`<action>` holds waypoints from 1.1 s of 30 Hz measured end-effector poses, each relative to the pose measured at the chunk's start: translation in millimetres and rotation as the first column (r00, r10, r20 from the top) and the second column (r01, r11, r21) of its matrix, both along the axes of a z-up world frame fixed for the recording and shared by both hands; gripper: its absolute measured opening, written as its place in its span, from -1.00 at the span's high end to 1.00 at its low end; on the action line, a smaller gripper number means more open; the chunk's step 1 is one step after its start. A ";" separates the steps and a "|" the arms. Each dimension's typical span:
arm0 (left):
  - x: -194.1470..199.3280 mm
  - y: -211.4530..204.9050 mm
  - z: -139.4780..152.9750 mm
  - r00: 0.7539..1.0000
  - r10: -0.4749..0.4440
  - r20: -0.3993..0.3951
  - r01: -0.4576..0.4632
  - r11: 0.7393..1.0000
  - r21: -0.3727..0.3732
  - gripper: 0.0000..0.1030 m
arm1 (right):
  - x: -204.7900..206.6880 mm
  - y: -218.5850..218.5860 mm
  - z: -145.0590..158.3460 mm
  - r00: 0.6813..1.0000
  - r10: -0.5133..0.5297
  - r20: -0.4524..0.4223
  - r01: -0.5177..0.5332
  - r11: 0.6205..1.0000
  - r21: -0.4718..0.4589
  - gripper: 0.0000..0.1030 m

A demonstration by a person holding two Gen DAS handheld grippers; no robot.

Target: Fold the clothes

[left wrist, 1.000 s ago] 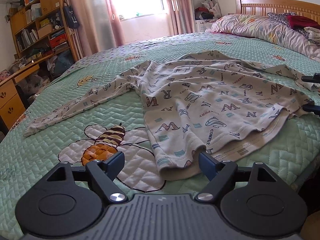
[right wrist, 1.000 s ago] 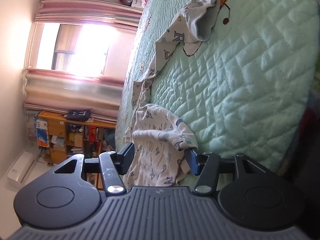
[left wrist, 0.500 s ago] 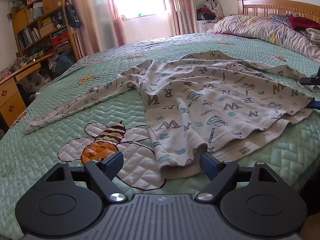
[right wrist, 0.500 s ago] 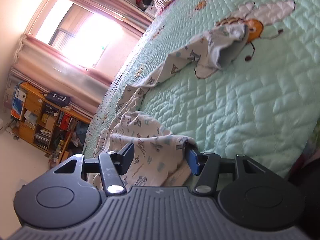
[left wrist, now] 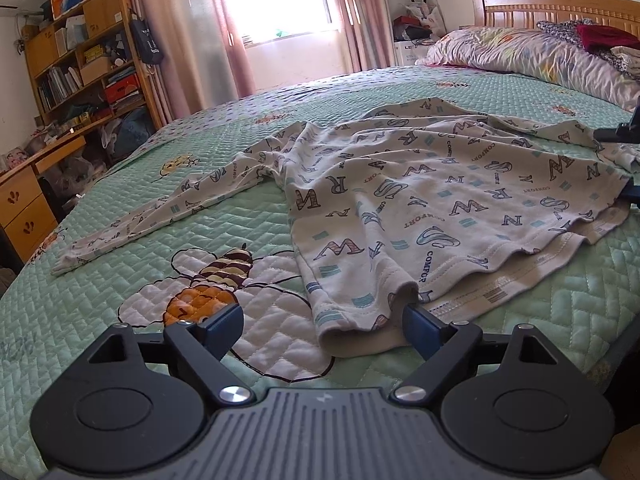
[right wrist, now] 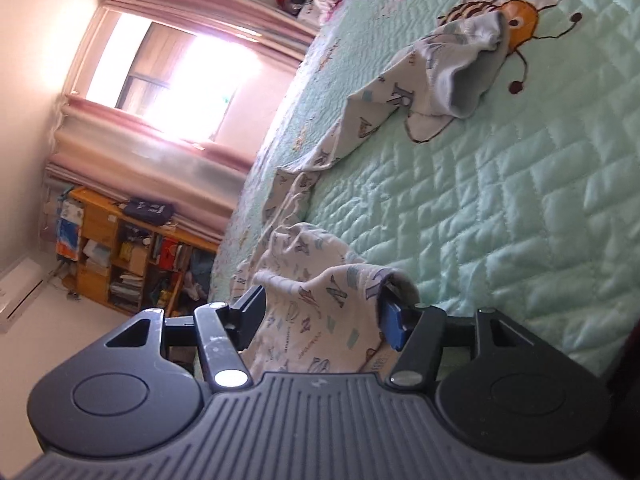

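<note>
One garment matters here: the letter-print shirt (left wrist: 420, 200), spread face-down across the green quilted bed (left wrist: 120, 312), one long sleeve (left wrist: 160, 216) trailing off toward the bookshelf (left wrist: 84, 60) side and its hem nearest me. My left hand-held gripper (left wrist: 324, 328) sits at the hem's near corner with its jaws wide apart and just been opening; the cloth lies between them, touching the right pad, but nothing is pinched. If I lift now, that corner stays on the bed and the fold goes lopsided.

My right hand-held gripper (right wrist: 320, 316) has the opposite hem corner bunched between its fingers, draped over the blue pad. I judge it a grip, though a loose one on a thick wad, and the hem could slide out under any pull. It may also hold only the top layer, so the back would lag and wrinkle.

Farther out, the sleeve lies stretched away and the other one (right wrist: 452, 80) is crumpled by the bee patch (right wrist: 516, 16); dragging the body would tangle both.
</note>
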State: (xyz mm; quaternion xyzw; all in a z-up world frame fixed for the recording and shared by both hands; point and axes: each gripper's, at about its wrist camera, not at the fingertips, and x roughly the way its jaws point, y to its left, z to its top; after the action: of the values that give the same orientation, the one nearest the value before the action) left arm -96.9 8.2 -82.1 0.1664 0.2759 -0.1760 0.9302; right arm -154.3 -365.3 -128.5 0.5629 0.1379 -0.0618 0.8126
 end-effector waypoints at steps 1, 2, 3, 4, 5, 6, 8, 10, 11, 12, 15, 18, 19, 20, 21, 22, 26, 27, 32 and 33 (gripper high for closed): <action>0.1 -0.9 0.0 1.000 -0.001 0.005 0.001 1.000 0.005 -0.72 | -0.7 0.2 1.4 1.000 0.013 0.013 -0.013 1.000 -0.004 0.02; -0.2 -2.5 -0.1 1.000 -0.004 0.013 0.004 1.000 0.015 -0.72 | -0.5 0.6 3.1 0.999 0.027 0.021 -0.026 1.000 -0.011 0.12; -0.5 -4.1 -0.2 1.000 -0.007 0.021 0.007 1.000 0.025 -0.72 | 0.2 1.8 5.8 0.999 0.040 0.021 -0.040 0.999 -0.026 0.32; -0.6 -6.6 -0.5 0.999 -0.013 0.034 0.011 0.999 0.044 -0.72 | 0.6 3.7 9.1 0.998 0.052 0.021 -0.051 0.998 -0.048 0.46; -0.6 -10.1 -1.2 0.998 -0.020 0.052 0.016 0.997 0.074 -0.72 | 1.6 5.5 12.0 0.998 0.060 0.020 -0.059 0.996 -0.068 0.49; 0.7 -13.3 -2.0 0.997 -0.023 0.069 0.015 0.994 0.106 -0.72 | 2.5 6.7 13.8 0.998 0.066 0.017 -0.064 0.995 -0.081 0.49; 5.2 -17.5 -3.6 0.995 -0.017 0.098 0.000 0.986 0.164 -0.72 | 3.5 7.2 14.0 0.998 0.069 0.008 -0.068 0.994 -0.085 0.49; 8.6 -16.9 -5.2 0.994 -0.007 0.106 -0.012 0.984 0.178 -0.76 | 3.3 5.3 10.1 0.998 0.066 -0.002 -0.066 0.996 -0.064 0.49; 10.3 -16.6 -6.0 0.994 -0.002 0.110 -0.018 0.983 0.185 -0.77 | 2.8 3.7 6.9 0.998 0.064 -0.006 -0.064 0.997 -0.042 0.48; 11.1 -16.3 -7.1 0.994 -0.001 0.113 -0.021 0.981 0.190 -0.77 | 2.5 2.0 3.3 0.998 0.059 -0.009 -0.059 0.998 -0.015 0.41; 9.2 -16.8 -11.1 0.991 -0.010 0.131 -0.017 0.978 0.206 -0.77 | 2.5 -2.1 -5.6 0.999 0.047 -0.007 -0.046 0.998 0.043 0.24; 6.9 -18.4 -12.6 0.986 -0.033 0.163 -0.006 0.972 0.235 -0.77 | 3.6 -5.5 -7.1 0.999 0.034 0.008 -0.035 0.998 0.059 0.24; 6.1 -18.9 -13.1 0.984 -0.041 0.173 -0.003 0.970 0.244 -0.78 | 3.4 -6.9 -7.0 0.999 0.028 0.016 -0.029 0.997 0.069 0.24; 5.1 -18.3 -13.8 0.982 -0.045 0.186 -0.004 0.967 0.254 -0.77 | 2.4 -8.4 -6.0 0.999 0.019 0.026 -0.021 0.997 0.073 0.24; 3.9 -16.6 -14.6 0.979 -0.045 0.200 -0.010 0.965 0.264 -0.73 | 0.4 -9.8 -3.7 0.999 0.010 0.037 -0.012 0.998 0.068 0.25; 2.6 -15.0 -15.4 0.976 -0.045 0.214 -0.016 0.962 0.274 -0.62 | -1.8 -10.5 -0.8 0.999 0.008 0.050 -0.011 0.998 0.055 0.25; 0.6 -12.1 -16.8 0.980 -0.084 0.178 0.038 0.969 0.245 0.00 | -2.3 -11.3 3.9 0.999 0.034 0.040 -0.035 0.999 0.007 0.47; 0.3 -12.7 -16.8 0.981 -0.096 0.166 0.055 0.970 0.236 0.23 | -1.3 -10.4 3.6 0.999 0.037 0.030 -0.037 0.999 0.001 0.55; 5.6 -17.2 -16.1 0.986 -0.121 0.115 0.098 0.977 0.188 0.70 | -0.1 -8.7 4.5 0.999 0.044 0.012 -0.044 0.999 -0.018 0.71; 4.6 -16.4 -15.9 0.986 -0.116 0.116 0.094 0.979 0.179 0.70 | -0.8 -8.9 5.0 0.999 0.044 0.016 -0.044 0.999 -0.019 0.71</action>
State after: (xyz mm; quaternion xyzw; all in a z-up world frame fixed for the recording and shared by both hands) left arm -92.3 -8.2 -98.0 0.2718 0.2218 -0.1894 0.9171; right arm -155.0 -374.2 -123.4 0.5527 0.1432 -0.0405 0.8200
